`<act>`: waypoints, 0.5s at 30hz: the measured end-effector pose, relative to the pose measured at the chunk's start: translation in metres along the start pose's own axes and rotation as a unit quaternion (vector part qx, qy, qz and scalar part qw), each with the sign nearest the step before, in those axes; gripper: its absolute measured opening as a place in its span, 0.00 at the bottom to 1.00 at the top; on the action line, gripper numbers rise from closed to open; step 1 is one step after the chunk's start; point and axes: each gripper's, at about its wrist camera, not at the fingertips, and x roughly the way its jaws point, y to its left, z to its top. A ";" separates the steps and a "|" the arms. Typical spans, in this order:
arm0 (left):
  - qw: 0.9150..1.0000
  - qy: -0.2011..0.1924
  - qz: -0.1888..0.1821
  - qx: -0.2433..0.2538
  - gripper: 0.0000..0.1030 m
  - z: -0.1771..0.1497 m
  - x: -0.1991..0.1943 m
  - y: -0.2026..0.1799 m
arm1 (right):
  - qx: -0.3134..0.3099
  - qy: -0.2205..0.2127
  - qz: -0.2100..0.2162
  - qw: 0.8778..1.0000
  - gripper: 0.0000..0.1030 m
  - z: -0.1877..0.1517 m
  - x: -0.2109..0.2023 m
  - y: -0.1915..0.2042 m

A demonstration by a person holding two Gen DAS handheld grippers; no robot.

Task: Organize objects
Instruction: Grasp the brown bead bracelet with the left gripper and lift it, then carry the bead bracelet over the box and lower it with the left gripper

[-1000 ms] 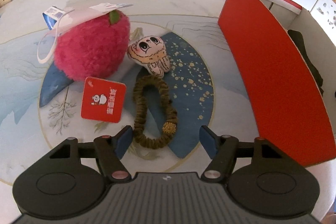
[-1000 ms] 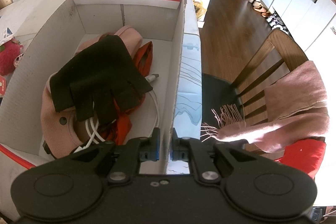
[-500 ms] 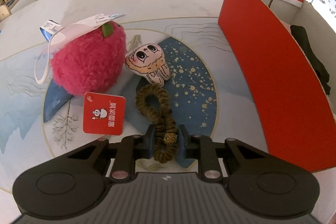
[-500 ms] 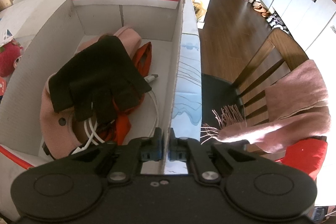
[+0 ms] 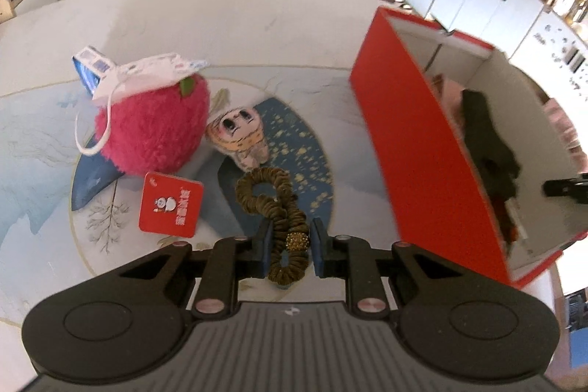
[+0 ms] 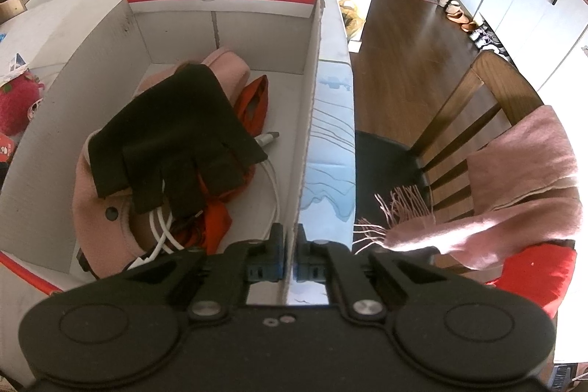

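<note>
My left gripper [image 5: 290, 234] is shut on an olive-brown hair tie [image 5: 272, 197], with the pads pinching it at its gold bead. The tie's far loop trails toward the table mat. To its right stands the red cardboard box [image 5: 422, 149]. In the right wrist view, my right gripper [image 6: 290, 245] is shut on the box's right wall [image 6: 309, 120], one pad on each side of the cardboard. Inside the box lie a black glove [image 6: 176, 131], a pink hat [image 6: 99, 208], an orange cloth [image 6: 253, 98] and a white cable [image 6: 273, 186].
On the mat sit a fuzzy pink plush apple [image 5: 150, 131] with a white face mask [image 5: 147, 72] on top, a small doll charm [image 5: 239, 135] and a red card [image 5: 171, 204]. A chair draped with a pink scarf [image 6: 514, 179] stands right of the table edge.
My left gripper closed on the hair tie at its bead, then rose with it, so more of the box's inside shows. The right gripper has kept its grip on the box wall.
</note>
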 end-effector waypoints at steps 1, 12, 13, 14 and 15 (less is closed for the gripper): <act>1.000 -0.003 -0.004 0.000 0.19 0.001 -0.004 -0.001 | 0.001 0.000 0.000 1.000 0.03 0.000 0.000 0.000; 0.996 -0.052 -0.066 0.035 0.19 0.027 -0.056 -0.033 | -0.002 0.000 0.002 1.000 0.04 0.000 0.001 0.001; 0.995 -0.056 -0.073 0.044 0.19 0.030 -0.059 -0.039 | -0.002 0.000 0.002 1.000 0.04 0.000 0.001 0.001; 0.994 -0.059 -0.078 0.053 0.19 0.032 -0.061 -0.045 | -0.002 0.000 0.002 1.000 0.04 0.000 0.001 0.001; 0.993 -0.061 -0.083 0.063 0.19 0.034 -0.063 -0.051 | -0.003 0.000 0.001 1.000 0.04 0.000 0.001 0.001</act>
